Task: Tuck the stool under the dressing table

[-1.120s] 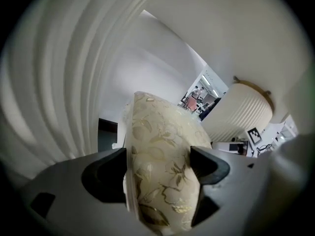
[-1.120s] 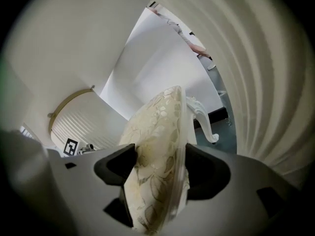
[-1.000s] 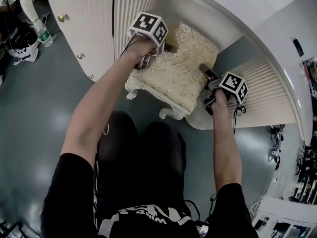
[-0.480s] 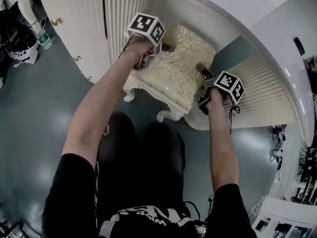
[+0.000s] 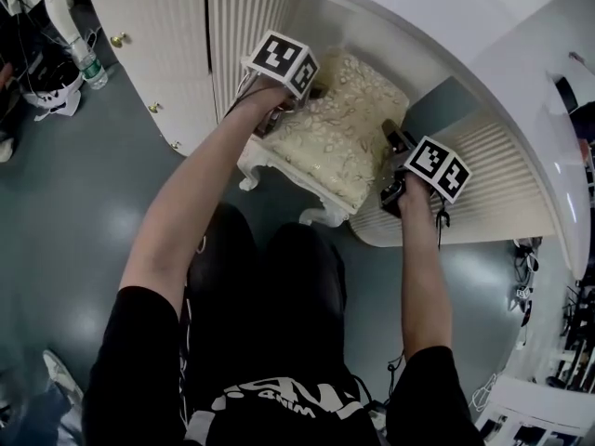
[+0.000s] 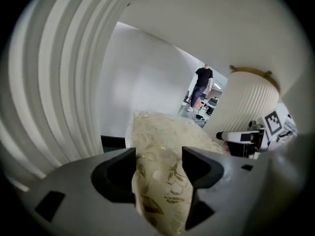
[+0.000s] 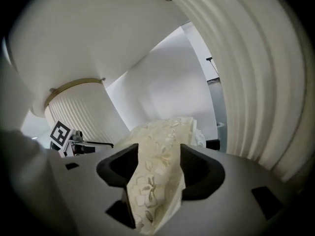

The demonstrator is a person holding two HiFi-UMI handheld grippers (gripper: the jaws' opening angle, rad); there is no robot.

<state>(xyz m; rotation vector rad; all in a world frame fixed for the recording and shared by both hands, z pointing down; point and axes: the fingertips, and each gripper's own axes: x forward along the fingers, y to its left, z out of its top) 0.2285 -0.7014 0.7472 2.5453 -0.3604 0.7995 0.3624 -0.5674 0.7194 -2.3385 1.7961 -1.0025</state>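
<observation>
Left gripper (image 5: 314,89): jaws have just been closing. In the left gripper view the cream, gold-leaf cushion of the stool (image 6: 162,132) fills the gap and both pads bear on it, so the grip is made. Hold is at the left edge of the seat, near its far corner.

Right gripper (image 5: 390,139): jaws have likewise just been closing. The right gripper view shows the same brocade cushion (image 7: 162,132) clamped between the pads. Hold is at the right edge of the seat, near its far corner.

Stool (image 5: 339,147): stands on the floor (image 5: 84,203) in the kneehole of the dressing table (image 5: 446,26), between the left ribbed pedestal (image 5: 237,26) and the right ribbed pedestal (image 5: 502,175). The far edge of the seat lies under the white table top. The two near carved legs (image 5: 321,214) stand out in front of the pedestals.

Room: grey-green floor. Cream cabinet front with brass knobs (image 5: 118,38) left of the table. Plastic bottle (image 5: 93,68) on the floor beside it. A standing person (image 6: 202,85) shows far off in the left gripper view.
</observation>
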